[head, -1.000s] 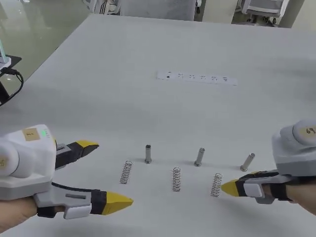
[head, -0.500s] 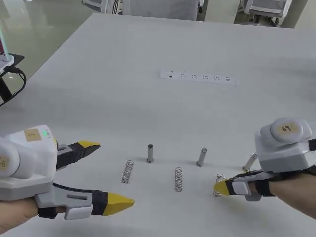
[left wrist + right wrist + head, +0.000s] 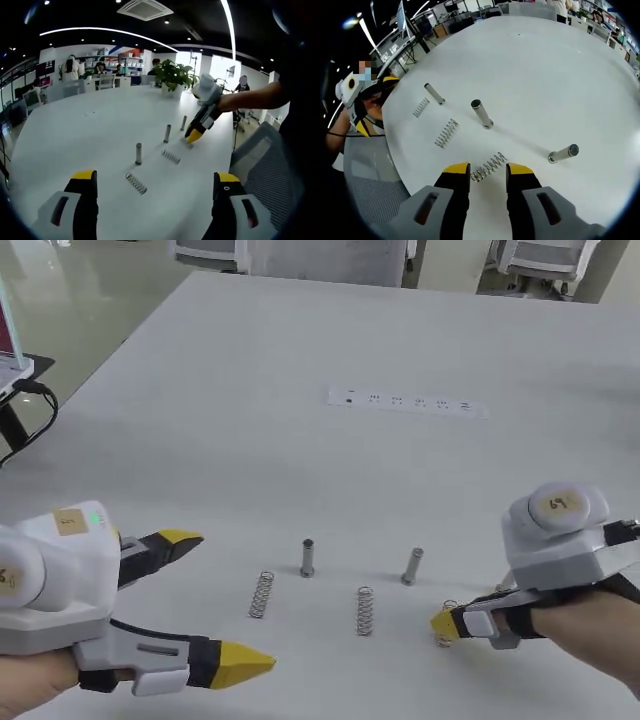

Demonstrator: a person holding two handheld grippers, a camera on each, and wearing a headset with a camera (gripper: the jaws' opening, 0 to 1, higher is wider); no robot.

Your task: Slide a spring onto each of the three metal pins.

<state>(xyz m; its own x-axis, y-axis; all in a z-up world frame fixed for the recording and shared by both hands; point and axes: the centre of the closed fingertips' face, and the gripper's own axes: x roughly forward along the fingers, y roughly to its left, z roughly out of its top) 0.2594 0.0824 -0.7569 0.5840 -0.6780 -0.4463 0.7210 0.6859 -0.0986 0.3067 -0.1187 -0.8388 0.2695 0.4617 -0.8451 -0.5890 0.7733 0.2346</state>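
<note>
Swinging inward over the past second, the right gripper (image 3: 447, 624) has brought its white body in front of the right pin (image 3: 562, 153) in the head view. Its yellow tip has gone from just beside the right spring (image 3: 489, 166) to the spring's near end. The left gripper (image 3: 218, 602) has kept its place at the lower left, its jaws spread wide and holding nothing.

Seen from the right gripper view, the right tongs stand narrowly apart with the near end of the right spring lying between the yellow tips. Whether the pads touch the coil cannot be told. The spring rests flat on the white table (image 3: 300, 390), near the right pin but apart from it.

The left spring (image 3: 261, 595) and middle spring (image 3: 365, 610) also lie flat on the table. Each sits in front of its own pin and clear of it, the left pin (image 3: 307, 557) and the middle pin (image 3: 412, 566) standing on end in a row.

A round sticker (image 3: 555, 505) on the right gripper's cap bears a single dark character, possibly a 5 or a 9. A tan label (image 3: 68, 523) on the left gripper is too small to read. Farther back lies a white power strip (image 3: 407, 401), its markings illegible.
</note>
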